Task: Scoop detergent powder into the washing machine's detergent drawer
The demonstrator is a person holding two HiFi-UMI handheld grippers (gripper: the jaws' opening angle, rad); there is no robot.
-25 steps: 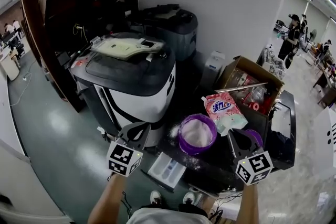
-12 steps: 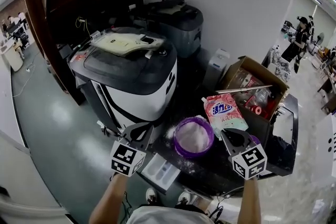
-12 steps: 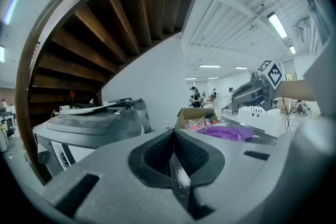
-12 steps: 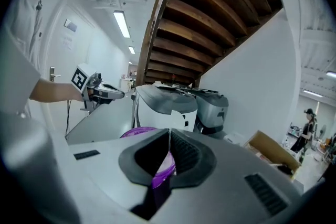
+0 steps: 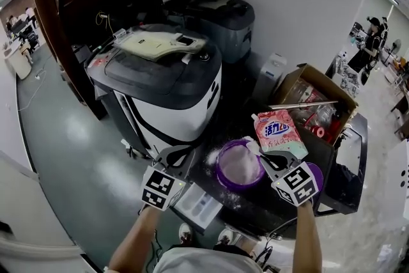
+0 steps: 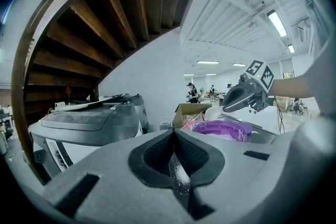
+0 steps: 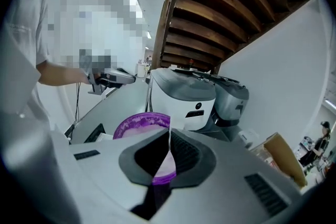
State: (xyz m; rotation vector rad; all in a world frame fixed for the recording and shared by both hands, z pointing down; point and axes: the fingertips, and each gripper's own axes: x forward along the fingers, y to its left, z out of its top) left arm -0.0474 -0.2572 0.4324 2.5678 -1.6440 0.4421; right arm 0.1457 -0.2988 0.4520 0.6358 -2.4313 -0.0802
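Plainly the coming move turns on the scoop and the drawer lying on opposite sides of the bowl. The right gripper has its fingers clamped on the thin handle of a white scoop, which sits at the far-right rim of the purple bowl, its handle running back toward the person's right. The bowl stands on a dark surface and holds a bed of white powder, with loose powder dusted on the surface around it. Whether the scoop is loaded cannot be made out.

The white detergent drawer juts out at the near-left edge of the surface, nearer the person than the bowl and to its left. The left gripper hangs just beside the drawer, its fingers together on nothing, specks of powder on the pads. It is the nearer one, but the scoop is in the right, so a filled scoop would probably have to travel level across the bowl, leftward and toward the person.

A pink detergent pouch lies just beyond the bowl.
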